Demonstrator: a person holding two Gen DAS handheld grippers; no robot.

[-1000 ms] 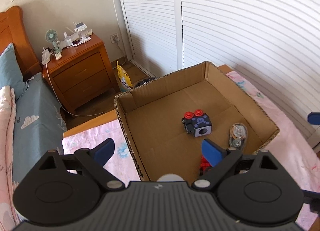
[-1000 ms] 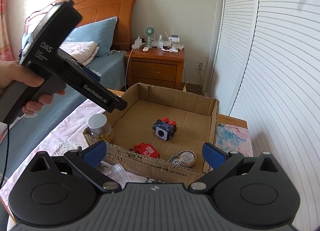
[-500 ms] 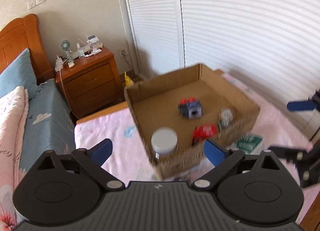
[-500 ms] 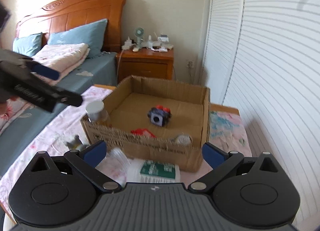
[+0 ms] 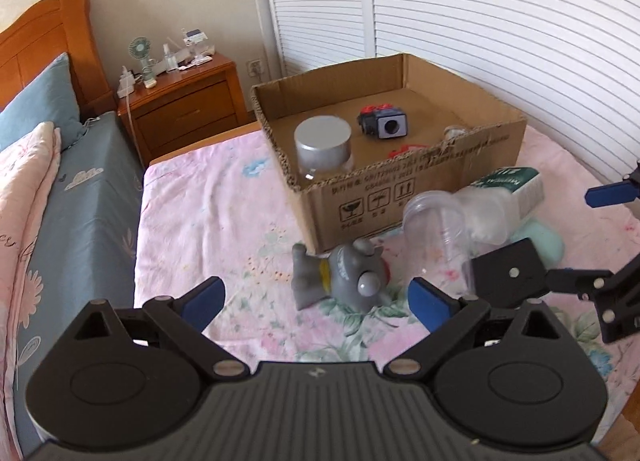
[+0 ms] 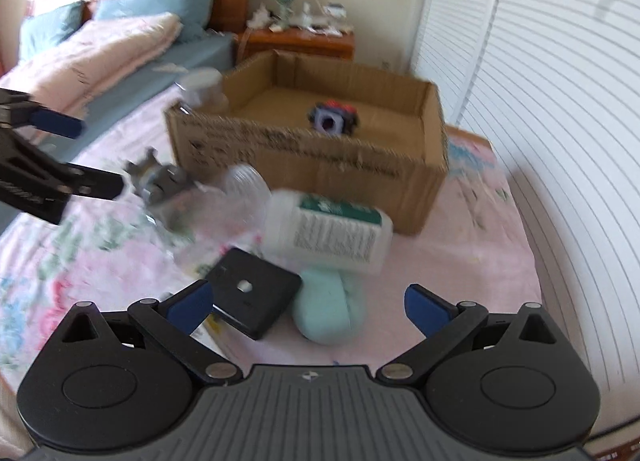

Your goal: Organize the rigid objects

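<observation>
A cardboard box [image 5: 420, 181] sits on the floral pink bedsheet [image 5: 208, 229], its top open. Inside, a clear jar with a grey lid [image 5: 323, 145] stands in the near left corner, a dark cube toy with red buttons [image 5: 382, 121] lies toward the middle, and something red [image 5: 408, 148] shows just above the front wall, too hidden to name.

In front of the box, on the sheet, a grey elephant figurine [image 5: 344, 273] lies on its side by the box's near corner. Just right of it a clear plastic cup [image 5: 436, 221] lies tipped over, touching a white bottle with a green label [image 6: 332, 229] that also lies on its side. That bottle rests partly over a pale mint-green soft object [image 6: 330, 309], with a flat black square block [image 6: 252, 293] just beside it.

The left gripper [image 5: 316, 301] hangs above the sheet near the elephant, fingers spread wide and holding nothing. The right gripper [image 6: 306, 301] hovers over the black block and mint object, fingers likewise spread and empty. The right wrist view is blurred.
</observation>
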